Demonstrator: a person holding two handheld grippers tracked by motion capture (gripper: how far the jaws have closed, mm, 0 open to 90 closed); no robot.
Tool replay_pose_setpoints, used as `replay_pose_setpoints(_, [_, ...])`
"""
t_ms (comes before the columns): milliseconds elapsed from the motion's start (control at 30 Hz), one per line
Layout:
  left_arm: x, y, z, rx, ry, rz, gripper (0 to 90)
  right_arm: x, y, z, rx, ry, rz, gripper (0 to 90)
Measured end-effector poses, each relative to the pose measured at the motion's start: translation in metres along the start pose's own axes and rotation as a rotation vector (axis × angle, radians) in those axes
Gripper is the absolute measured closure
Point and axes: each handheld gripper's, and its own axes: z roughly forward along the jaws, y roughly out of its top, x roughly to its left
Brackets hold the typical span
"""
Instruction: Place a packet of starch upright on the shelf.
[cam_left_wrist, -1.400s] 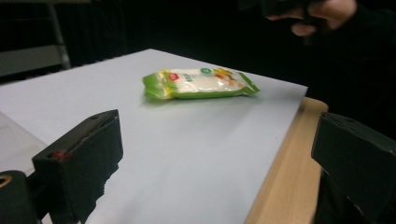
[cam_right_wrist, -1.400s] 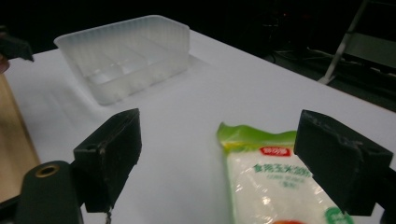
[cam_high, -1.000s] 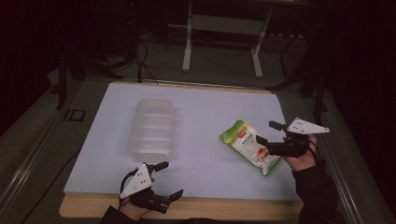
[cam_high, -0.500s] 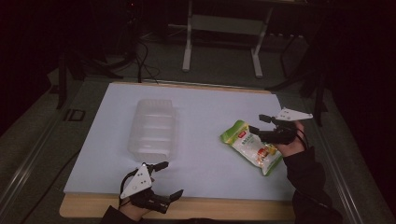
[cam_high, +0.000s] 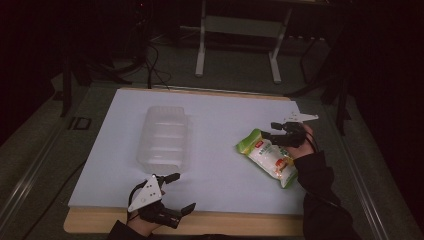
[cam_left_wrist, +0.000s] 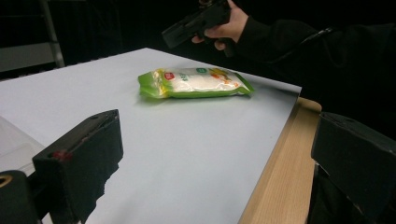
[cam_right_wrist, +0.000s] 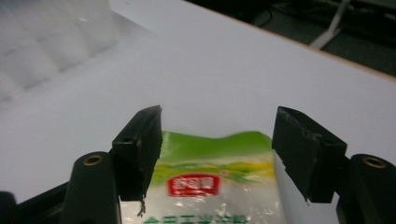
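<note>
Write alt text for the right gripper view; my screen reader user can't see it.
Two open black jaws of the right gripper frame the green top edge of a snack bag with a red label, lying flat on a white table. A clear plastic container sits blurred at upper left.

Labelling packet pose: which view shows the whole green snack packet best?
The left gripper view: the snack packet lies whole and unblocked, side-on. In the high view the right gripper overlaps its top end; the right gripper view crops it to the top edge.
</note>
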Motion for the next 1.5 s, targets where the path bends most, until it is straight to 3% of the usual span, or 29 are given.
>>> replay_pose_setpoints(267, [0.0, -0.001, 0.001, 0.007, -0.005, 0.006, 2.5, -0.015, -0.008, 0.015, 0.03, -0.004, 0.043, 33.7])
replay_pose_setpoints(533, [0.0, -0.002, 0.002, 0.015, -0.01, -0.001, 2.5, -0.024, -0.017, 0.033, 0.115, -0.022, 0.056, 33.9])
replay_pose_setpoints(633, [0.0, -0.002, 0.002, 0.019, -0.011, 0.0, 2.5, -0.026, -0.019, 0.035, 0.132, -0.019, 0.066, 33.9])
replay_pose_setpoints(700, [0.0, -0.002, 0.003, 0.026, -0.015, 0.004, 2.5, -0.027, -0.026, 0.041, 0.179, -0.029, 0.063, 33.8])
replay_pose_setpoints(1067, [-0.001, -0.003, 0.004, 0.038, -0.023, 0.012, 2.5, -0.031, -0.032, 0.054, 0.224, -0.002, 0.124, 34.7])
replay_pose_setpoints(1100, [-0.001, -0.003, 0.004, 0.041, -0.025, 0.014, 2.5, -0.029, -0.031, 0.056, 0.228, 0.009, 0.128, 43.4])
replay_pose_setpoints(1167, [-0.002, -0.003, 0.005, 0.044, -0.026, 0.014, 2.5, -0.028, -0.03, 0.056, 0.234, 0.004, 0.131, 45.6])
replay_pose_setpoints(1267, [-0.002, -0.003, 0.004, 0.045, -0.027, 0.017, 3.8, -0.024, -0.025, 0.058, 0.266, -0.036, 0.147, 57.7])
replay_pose_setpoints(1400, [-0.003, -0.003, 0.004, 0.042, -0.025, 0.018, 3.8, -0.02, -0.024, 0.058, 0.277, -0.068, 0.146, 66.7])
replay_pose_setpoints(1467, [-0.002, -0.003, 0.004, 0.039, -0.023, 0.015, 3.8, -0.016, -0.022, 0.058, 0.285, -0.099, 0.125, 70.8])
replay_pose_setpoints(1500, [-0.002, -0.003, 0.004, 0.038, -0.022, 0.014, 3.8, -0.014, -0.021, 0.057, 0.286, -0.114, 0.131, 77.4])
